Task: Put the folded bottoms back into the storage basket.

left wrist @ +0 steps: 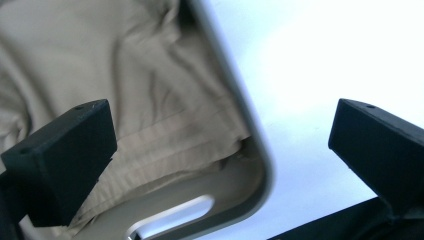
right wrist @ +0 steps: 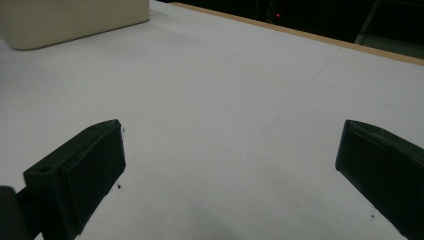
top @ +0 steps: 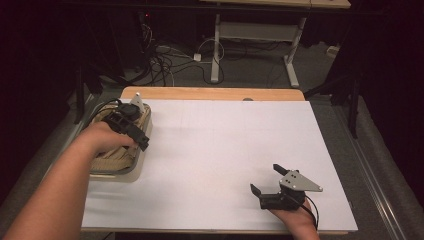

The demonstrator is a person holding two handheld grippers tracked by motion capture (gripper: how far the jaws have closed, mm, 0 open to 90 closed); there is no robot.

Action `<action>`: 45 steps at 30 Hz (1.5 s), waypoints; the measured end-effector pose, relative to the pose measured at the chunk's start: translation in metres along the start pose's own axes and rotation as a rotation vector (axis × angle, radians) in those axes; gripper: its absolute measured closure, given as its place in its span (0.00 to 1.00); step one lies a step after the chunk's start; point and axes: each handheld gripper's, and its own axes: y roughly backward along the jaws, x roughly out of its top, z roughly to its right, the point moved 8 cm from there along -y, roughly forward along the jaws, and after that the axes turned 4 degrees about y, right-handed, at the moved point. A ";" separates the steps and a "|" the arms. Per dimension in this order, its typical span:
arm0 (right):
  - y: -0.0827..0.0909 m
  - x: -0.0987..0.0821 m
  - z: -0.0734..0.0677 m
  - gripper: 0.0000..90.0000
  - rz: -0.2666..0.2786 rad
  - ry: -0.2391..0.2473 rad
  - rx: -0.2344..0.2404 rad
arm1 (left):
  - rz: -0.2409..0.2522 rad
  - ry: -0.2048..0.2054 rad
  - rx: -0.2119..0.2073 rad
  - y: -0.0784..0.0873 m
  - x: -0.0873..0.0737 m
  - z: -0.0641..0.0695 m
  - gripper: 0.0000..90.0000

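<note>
my left gripper [top: 131,126] hangs over the bin [top: 131,172], jaws wide apart above the beige cloth [left wrist: 150,100] lying inside it, near its rim. my right gripper [top: 272,182] rests well away from the bin, jaws apart, holding nothing.

The left gripper [top: 131,127] hangs over the near right corner of the tray [top: 137,167], jaws spread wide — one above the tray's inside, one beyond its rim. The right gripper [top: 267,181] sits well right of the tray, low, jaws wide apart — nothing between them.
</note>
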 end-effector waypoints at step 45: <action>0.000 -0.005 -0.002 0.01 -0.002 -0.001 -0.005 | 0.481 -0.243 -0.203 -0.131 0.036 0.120 0.00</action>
